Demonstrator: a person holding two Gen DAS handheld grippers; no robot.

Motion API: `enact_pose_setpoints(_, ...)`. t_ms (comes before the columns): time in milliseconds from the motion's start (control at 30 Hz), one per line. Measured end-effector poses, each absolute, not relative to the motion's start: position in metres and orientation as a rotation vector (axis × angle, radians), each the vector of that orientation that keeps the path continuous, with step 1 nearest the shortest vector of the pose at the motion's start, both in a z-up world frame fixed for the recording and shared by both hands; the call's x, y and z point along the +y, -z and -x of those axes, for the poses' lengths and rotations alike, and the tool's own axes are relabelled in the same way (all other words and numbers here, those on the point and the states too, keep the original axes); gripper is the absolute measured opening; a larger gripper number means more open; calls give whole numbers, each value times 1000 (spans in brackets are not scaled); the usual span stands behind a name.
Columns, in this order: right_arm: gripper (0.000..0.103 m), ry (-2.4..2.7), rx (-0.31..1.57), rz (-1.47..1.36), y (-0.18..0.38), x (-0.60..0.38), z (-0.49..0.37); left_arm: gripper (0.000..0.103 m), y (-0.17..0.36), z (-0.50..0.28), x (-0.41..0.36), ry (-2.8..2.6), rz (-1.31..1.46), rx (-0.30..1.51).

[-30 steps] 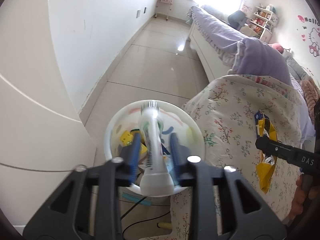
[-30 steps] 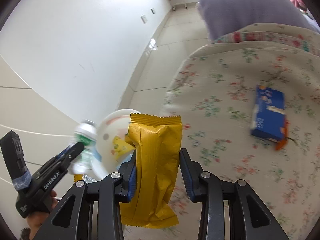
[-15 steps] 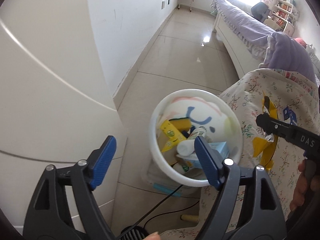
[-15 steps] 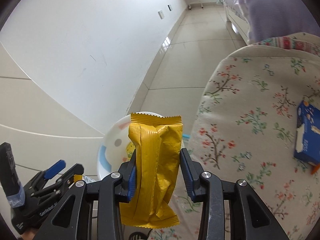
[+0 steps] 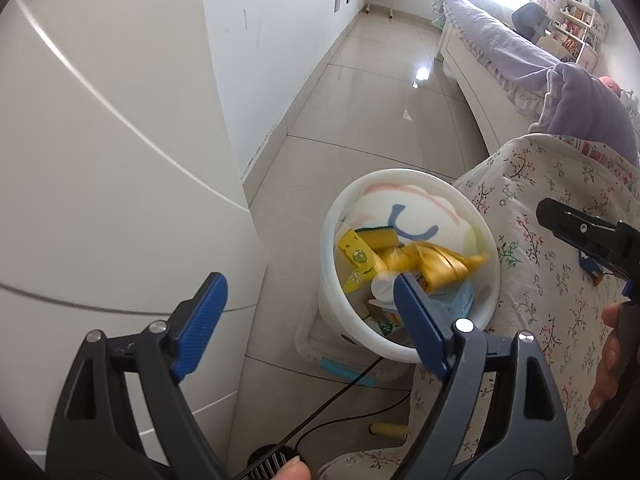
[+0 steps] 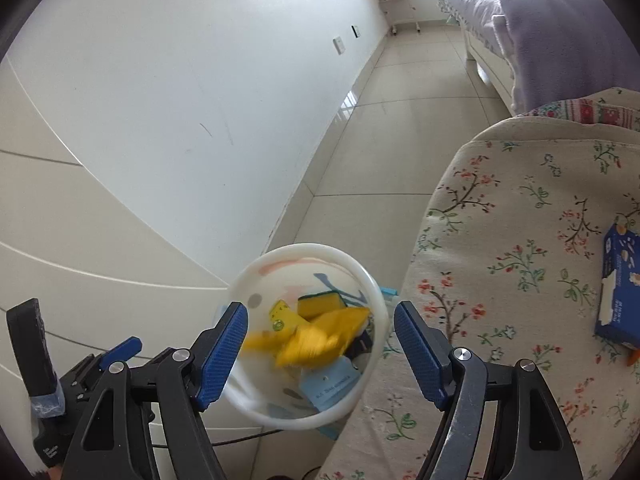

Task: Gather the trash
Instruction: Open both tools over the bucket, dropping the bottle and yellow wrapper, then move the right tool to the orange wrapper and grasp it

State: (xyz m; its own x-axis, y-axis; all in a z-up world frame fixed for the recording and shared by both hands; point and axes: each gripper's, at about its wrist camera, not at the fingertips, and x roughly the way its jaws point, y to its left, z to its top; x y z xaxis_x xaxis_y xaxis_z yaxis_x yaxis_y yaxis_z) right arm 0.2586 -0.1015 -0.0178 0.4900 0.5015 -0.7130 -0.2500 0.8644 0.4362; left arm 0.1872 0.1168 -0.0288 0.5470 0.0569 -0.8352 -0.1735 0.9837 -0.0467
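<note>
In the left wrist view, the left tongs (image 5: 308,304) stand wide open with nothing between their blue pads. The log-backed motion fits the look: their jaws have just been opening, and they hold no thing. Just past them sits a round white bin (image 5: 332,216) on the tiled floor (image 5: 360,120), close beside a bed with a flowered cover (image 5: 560,208). Inside the bin lies trash: a yellow sponge (image 5: 378,236) with a green back, a small yellow packet (image 5: 354,252), and a light blue paper (image 5: 460,300). A yellow wrapper (image 5: 436,262) is blurred above the trash, inside the rim of the bin. A black cord (image 5: 332,400) runs over the floor under the bin. At the right edge the right tongs (image 5: 576,232) reach in over the flowered cover, and a hand (image 5: 608,356) grips their handle. A fingertip shows at the bottom edge. A white wall (image 5: 272,40) runs along the left side.

In the right wrist view, the right tongs (image 6: 320,344) are open too, and their jaws have just been opening. The yellow wrapper (image 6: 316,340) is a blur between the two blue pads, but the pads do not press on it. It is over the mouth of the white bin (image 6: 376,284). The yellow sponge (image 6: 320,304) lies deeper in the bin. On the flowered cover (image 6: 500,240), well off to the right, lies a blue box (image 6: 618,284). The left tongs (image 6: 120,354) show at the lower left, beside the bin.
</note>
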Motion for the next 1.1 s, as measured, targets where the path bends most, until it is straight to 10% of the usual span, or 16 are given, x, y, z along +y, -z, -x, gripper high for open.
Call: enact_pose_setpoints(1100,78,-59,1019,-376,41,-320,-251,100,26,-209,29,-19,67,1017)
